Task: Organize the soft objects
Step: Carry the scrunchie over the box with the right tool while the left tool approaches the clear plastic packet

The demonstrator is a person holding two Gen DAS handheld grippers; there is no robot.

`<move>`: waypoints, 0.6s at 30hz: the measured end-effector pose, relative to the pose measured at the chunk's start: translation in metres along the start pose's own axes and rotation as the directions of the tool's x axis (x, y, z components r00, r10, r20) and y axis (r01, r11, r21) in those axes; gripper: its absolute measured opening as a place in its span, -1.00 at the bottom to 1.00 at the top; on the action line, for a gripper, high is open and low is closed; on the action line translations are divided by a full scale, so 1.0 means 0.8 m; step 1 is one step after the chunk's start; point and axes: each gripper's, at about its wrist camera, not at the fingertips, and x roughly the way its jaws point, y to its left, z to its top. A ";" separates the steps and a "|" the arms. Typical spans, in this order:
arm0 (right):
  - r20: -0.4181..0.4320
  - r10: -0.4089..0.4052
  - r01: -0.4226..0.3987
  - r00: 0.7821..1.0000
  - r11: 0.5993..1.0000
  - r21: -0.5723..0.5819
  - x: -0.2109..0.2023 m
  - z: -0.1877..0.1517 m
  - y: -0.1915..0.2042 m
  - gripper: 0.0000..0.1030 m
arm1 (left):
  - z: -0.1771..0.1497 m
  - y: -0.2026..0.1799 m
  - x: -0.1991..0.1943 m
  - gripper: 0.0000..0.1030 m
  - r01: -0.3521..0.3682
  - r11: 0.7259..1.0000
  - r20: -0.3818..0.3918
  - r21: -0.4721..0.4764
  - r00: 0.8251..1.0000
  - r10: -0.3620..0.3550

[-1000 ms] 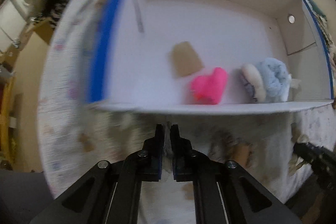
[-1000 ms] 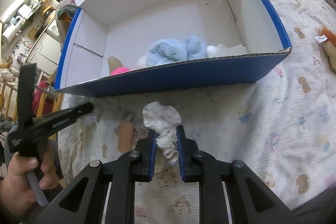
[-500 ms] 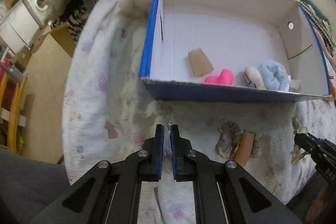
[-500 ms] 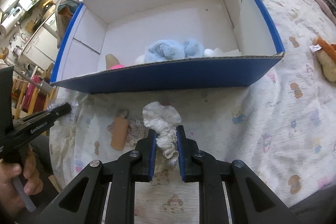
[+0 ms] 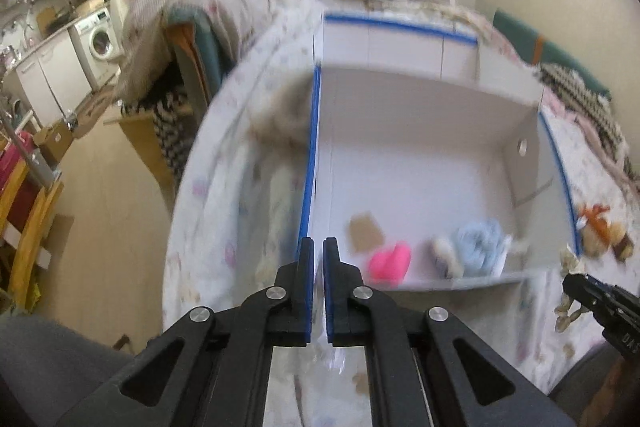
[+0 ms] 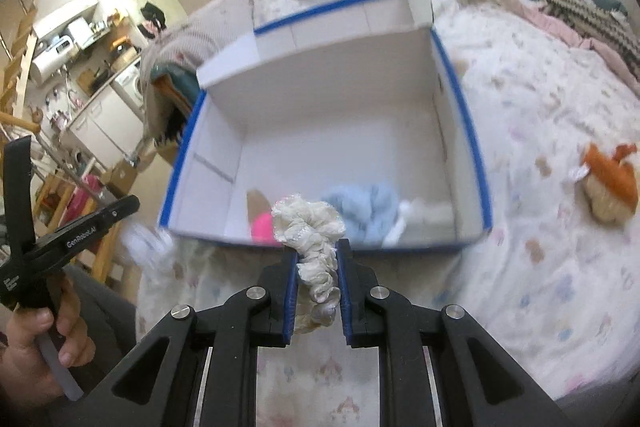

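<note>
Both hand-held grippers raised toward box (image 6: 460, 99), right (image 6: 317, 269) clamping ruffled cream scrunchie (image 6: 310, 227), left (image 5: 316, 267) nearly closed on something pale.

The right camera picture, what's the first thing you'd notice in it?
Probably the white scrunchie, pinched in the right gripper just in front of the box. Next comes the big blue-edged box on the bed, with a bright pink soft toy and a fluffy light-blue one inside near its front wall.
</note>
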 end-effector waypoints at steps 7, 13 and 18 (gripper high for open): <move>0.049 -0.017 0.019 0.999 0.999 -0.027 0.003 0.055 -0.005 -0.63 | 0.063 -0.024 0.006 -0.94 0.048 0.998 0.050 0.036 0.997 -0.050; 0.009 -0.025 0.025 1.000 1.000 0.004 0.039 0.079 -0.020 -0.63 | 0.094 -0.044 0.041 -0.94 0.117 0.991 -0.006 0.059 0.993 -0.117; 0.009 -0.003 0.003 1.000 1.000 0.016 0.053 0.063 -0.035 -0.63 | 0.079 -0.012 0.054 -0.94 0.137 0.990 -0.061 0.024 0.989 -0.136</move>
